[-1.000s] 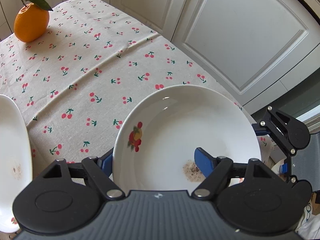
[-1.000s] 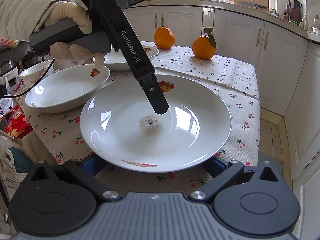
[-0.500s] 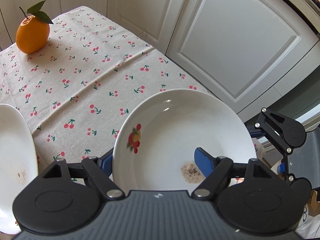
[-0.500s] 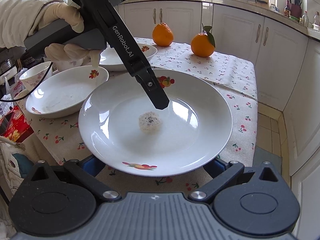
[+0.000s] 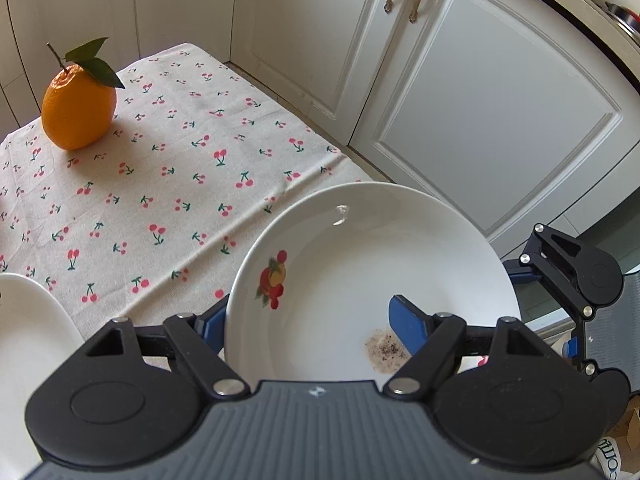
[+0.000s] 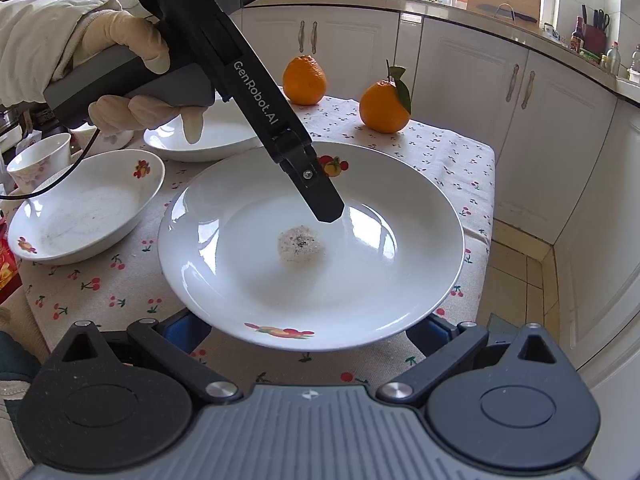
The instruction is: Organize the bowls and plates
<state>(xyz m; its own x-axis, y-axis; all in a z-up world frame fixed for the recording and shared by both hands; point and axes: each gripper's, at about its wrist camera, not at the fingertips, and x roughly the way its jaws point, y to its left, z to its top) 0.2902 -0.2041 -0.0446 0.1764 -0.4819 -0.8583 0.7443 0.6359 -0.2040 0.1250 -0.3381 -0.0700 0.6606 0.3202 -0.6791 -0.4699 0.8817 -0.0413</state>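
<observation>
A white plate (image 5: 360,264) with a fruit motif and a speckled stain is gripped at its near rim by my left gripper (image 5: 308,320), one finger inside the plate and one under it, held above the table edge. The same plate (image 6: 312,280) shows in the right wrist view, with my left gripper (image 6: 328,208) reaching into it. My right gripper (image 6: 308,332) is open, its blue fingers wide apart below the plate's near rim, not pressing it. A white bowl (image 6: 84,208) and another plate (image 6: 208,136) sit on the table to the left.
Cherry-print tablecloth (image 5: 160,168) covers the table. An orange with a leaf (image 5: 78,112) stands at the far corner; two oranges (image 6: 384,106) show in the right view. A cup (image 6: 38,160) stands far left. White cabinets (image 5: 500,100) stand close beyond the table edge.
The plate has risen with my left gripper, away from the tablecloth and toward the table edge. The right gripper stays open under the rim.
</observation>
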